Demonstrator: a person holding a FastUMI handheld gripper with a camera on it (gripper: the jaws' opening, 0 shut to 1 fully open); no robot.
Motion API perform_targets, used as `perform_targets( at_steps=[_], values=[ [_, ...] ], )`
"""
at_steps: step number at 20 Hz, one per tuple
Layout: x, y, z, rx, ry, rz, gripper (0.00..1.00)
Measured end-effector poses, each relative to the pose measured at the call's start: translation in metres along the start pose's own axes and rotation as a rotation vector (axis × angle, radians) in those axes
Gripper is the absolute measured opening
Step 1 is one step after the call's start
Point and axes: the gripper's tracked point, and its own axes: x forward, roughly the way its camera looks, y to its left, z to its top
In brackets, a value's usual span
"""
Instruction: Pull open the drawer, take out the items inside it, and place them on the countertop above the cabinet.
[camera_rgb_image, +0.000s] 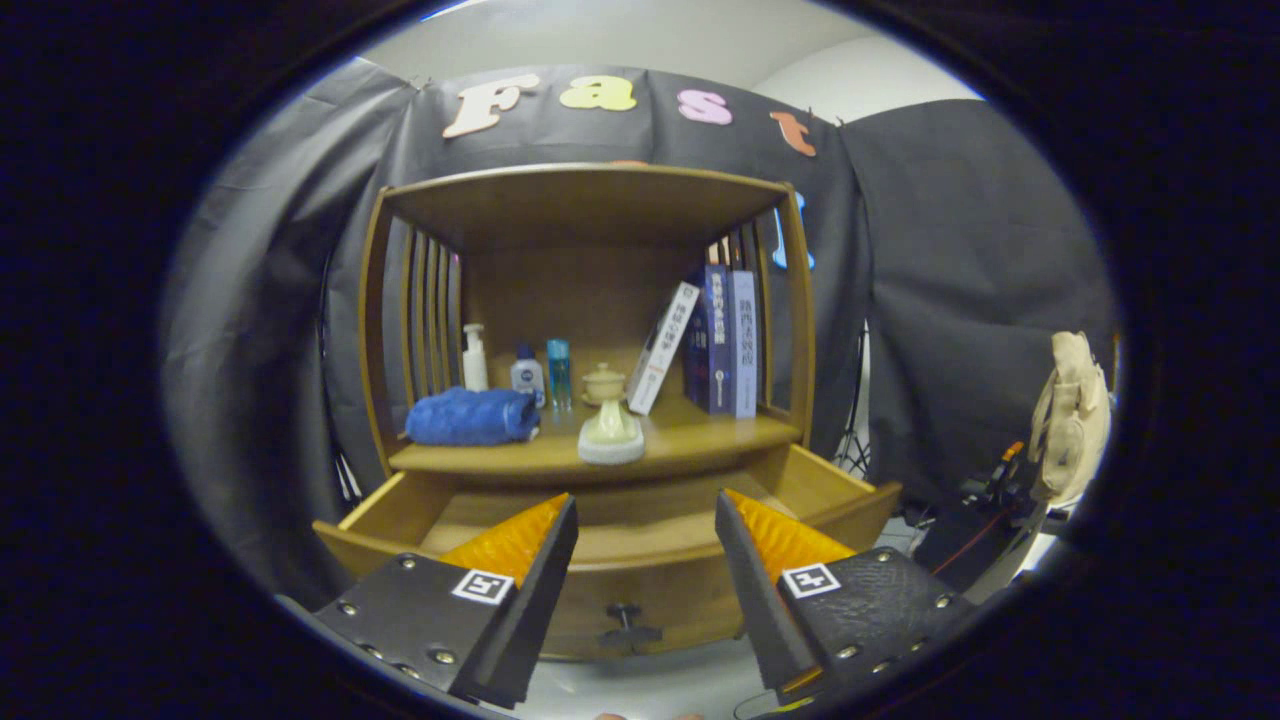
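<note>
Drawer (640, 545) pulled out just ahead of gripper (645, 515), fingers apart and holding nothing; beyond them, a pale ornament (611, 437) and blue towel (470, 417) sit on the countertop (700, 435).

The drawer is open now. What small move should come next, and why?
Probably tip the gripper down over the drawer to see inside. Its jaws are open and hold nothing, the drawer is pulled out, and the front edge hides part of its floor.
</note>
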Motion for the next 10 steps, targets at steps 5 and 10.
perform_targets(
  at_steps=[5,10],
  values=[
    [-0.007,-0.006,-0.047,0.058,0.048,0.019,0.96],
    [0.008,-0.002,-0.089,0.068,0.136,0.049,0.96]
  ],
)
